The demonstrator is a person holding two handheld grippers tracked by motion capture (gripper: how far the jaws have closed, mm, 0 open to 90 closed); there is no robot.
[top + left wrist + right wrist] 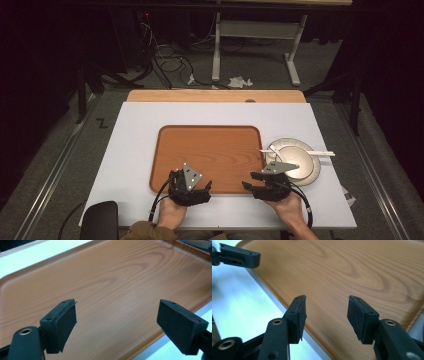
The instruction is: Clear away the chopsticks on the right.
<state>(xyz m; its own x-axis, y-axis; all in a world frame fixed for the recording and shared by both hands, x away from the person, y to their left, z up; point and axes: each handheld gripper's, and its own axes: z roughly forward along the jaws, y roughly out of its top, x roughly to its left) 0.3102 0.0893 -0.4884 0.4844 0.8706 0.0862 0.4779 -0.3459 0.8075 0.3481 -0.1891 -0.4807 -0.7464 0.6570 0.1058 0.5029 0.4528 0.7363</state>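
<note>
Wooden tray lying empty at the middle of the table, near rim toward the table's front edge. Left gripper over the tray's front-left corner, jaws wide, holding nothing. Right gripper at the front-right corner, jaws moderately apart, also empty. Plate with bowl and chopsticks just off the tray's right edge. Likely next: rim grasp. Best done with one pad under the lip, both sides closing together, level lift
</note>
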